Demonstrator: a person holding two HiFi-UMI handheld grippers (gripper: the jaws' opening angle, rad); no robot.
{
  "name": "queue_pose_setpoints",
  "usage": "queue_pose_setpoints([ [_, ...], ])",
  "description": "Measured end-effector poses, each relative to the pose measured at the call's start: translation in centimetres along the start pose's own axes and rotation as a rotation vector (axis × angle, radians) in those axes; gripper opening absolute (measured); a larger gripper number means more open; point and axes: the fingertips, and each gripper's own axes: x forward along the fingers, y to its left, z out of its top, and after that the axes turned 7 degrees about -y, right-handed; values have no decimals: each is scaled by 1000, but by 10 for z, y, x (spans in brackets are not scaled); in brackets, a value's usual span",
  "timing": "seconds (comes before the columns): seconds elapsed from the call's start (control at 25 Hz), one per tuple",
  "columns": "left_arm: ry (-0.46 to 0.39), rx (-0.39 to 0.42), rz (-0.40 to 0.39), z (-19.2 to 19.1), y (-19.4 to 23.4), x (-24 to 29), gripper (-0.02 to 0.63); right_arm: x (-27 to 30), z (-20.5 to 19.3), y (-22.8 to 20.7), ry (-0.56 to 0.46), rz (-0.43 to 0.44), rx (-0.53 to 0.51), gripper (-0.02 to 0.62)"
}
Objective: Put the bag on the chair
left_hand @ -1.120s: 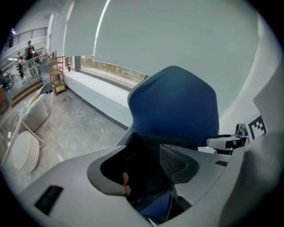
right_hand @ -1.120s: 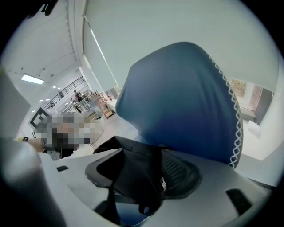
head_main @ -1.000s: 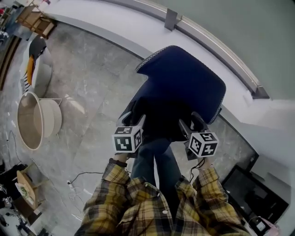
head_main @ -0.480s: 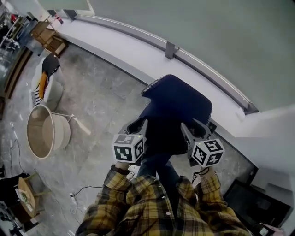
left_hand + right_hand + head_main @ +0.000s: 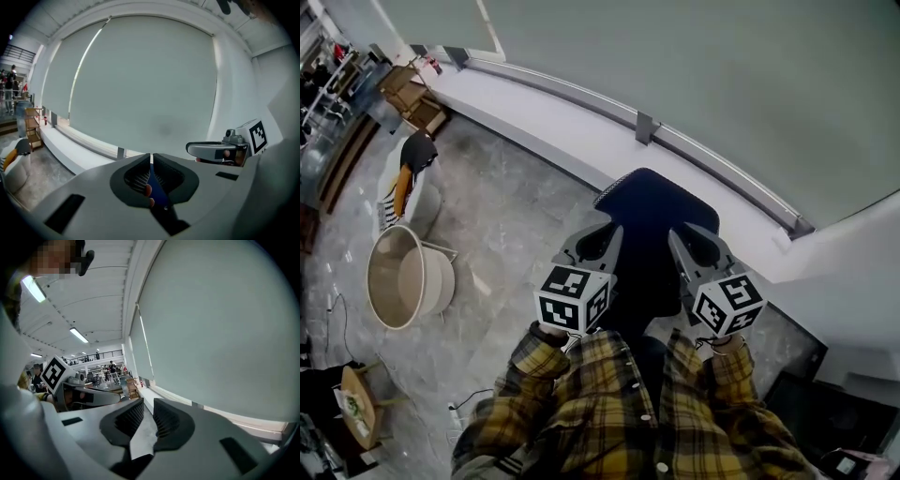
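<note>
Currently my left gripper (image 5: 151, 158) is clamped on a strip of the navy bag (image 5: 652, 253), its jaws having just been closing. The right gripper (image 5: 146, 413) has been closing too, but its jaws stand slightly apart with nothing between them. I see the bag hanging between both grippers above the grey marbled floor (image 5: 506, 216). A white ledge (image 5: 553, 122) runs under the pale blind (image 5: 675, 66), and a beige tub (image 5: 403, 281) sits off left.
</note>
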Motion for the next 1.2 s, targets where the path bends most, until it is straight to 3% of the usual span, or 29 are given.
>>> queue_pose_setpoints([
  [0.16, -67, 44, -33, 25, -21, -5, 29, -7, 23, 13, -41, 32, -43, 54],
  [0.44, -104, 151, -57, 35, -40, -18, 18, -21, 29, 24, -68, 25, -67, 17],
  [0.76, -166, 166, -46, 37, -41, -24, 18, -34, 27, 26, -65, 43, -74, 15],
  [1.2, -142, 185, -56, 24, -38, -30, 18, -31, 13, 36, -35, 59, -91, 15],
])
